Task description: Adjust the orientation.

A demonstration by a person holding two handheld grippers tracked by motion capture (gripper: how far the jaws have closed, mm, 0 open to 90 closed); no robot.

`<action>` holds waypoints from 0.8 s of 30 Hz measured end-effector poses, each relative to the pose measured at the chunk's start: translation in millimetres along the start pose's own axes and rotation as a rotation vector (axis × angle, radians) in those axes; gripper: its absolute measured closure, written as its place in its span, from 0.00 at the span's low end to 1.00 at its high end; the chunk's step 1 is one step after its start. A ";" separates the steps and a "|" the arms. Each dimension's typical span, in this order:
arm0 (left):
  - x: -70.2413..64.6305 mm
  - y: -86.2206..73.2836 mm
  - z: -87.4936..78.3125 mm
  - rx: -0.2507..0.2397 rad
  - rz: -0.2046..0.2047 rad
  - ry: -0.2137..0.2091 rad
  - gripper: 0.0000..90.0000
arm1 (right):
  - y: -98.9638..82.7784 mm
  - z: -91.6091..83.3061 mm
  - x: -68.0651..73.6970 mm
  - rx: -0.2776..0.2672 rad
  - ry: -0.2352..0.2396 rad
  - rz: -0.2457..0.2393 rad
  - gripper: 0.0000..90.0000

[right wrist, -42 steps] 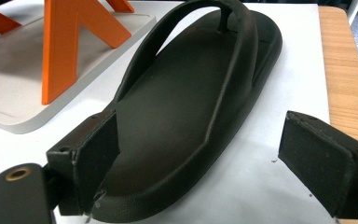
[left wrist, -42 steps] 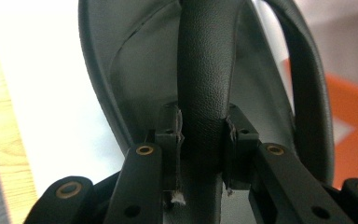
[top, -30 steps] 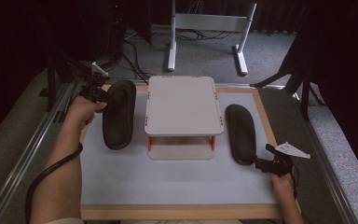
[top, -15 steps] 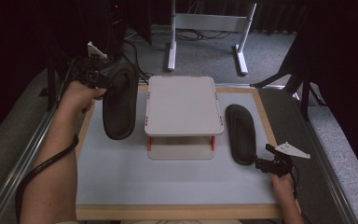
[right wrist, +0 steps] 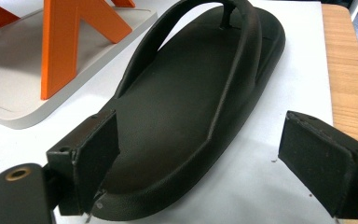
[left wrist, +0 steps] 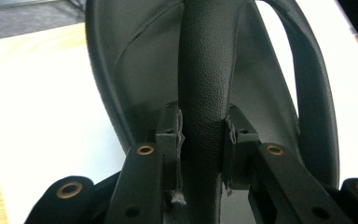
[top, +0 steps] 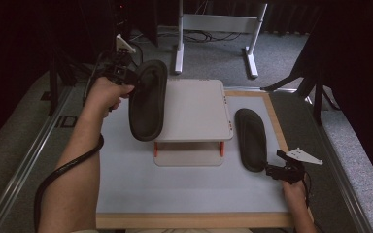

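My left gripper point(top: 128, 80) is shut on a black flip-flop point(top: 147, 102), held in the air above the table's left side, overlapping the left edge of the white shelf point(top: 196, 109). In the left gripper view the jaws pinch the flip-flop's strap point(left wrist: 201, 93). A second black flip-flop point(top: 250, 138) lies flat on the white mat to the right of the shelf. My right gripper point(top: 273, 170) stands open at that sandal's near end; in the right gripper view its heel point(right wrist: 168, 154) sits between the open pads point(right wrist: 324, 161).
The white shelf stands on orange legs point(right wrist: 72, 39) over a white base point(top: 188, 159). The white mat point(top: 175, 189) has a wooden border point(top: 194, 221). Beyond the table stand a metal table frame point(top: 213, 29) and dark stand legs point(top: 301, 80) on grey carpet.
My left gripper has lifted the left flip-flop off the mat and carried it up and rightward toward the shelf. The right gripper and the right flip-flop have stayed put.
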State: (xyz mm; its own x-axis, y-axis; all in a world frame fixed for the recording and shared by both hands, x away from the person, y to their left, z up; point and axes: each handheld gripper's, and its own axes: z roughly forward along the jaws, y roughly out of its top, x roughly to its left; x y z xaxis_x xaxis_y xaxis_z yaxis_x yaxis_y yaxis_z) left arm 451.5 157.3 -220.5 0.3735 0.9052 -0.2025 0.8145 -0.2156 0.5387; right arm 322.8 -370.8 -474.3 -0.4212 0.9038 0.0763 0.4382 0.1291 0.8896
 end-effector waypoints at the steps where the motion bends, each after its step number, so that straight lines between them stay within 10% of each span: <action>1: -6.6 2.9 2.2 0.003 0.006 0.004 0.80 | 0.0 0.1 0.2 0.001 -0.001 0.000 0.13; 14: -48.8 18.2 35.8 0.003 0.011 -0.002 0.80 | 0.0 0.3 0.7 0.004 -0.001 -0.006 0.13; 24: -56.4 20.6 54.2 0.029 -0.022 0.032 0.80 | -0.2 0.2 0.9 0.003 0.000 -0.009 0.13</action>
State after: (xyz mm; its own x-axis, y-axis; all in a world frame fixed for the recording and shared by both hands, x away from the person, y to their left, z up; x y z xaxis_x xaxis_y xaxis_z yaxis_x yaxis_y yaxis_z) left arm 471.3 81.9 -242.2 0.3416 0.9209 -0.1876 0.8349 -0.2057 0.5105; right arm 322.5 -369.9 -474.5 -0.4248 0.9027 0.0685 0.4371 0.1383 0.8887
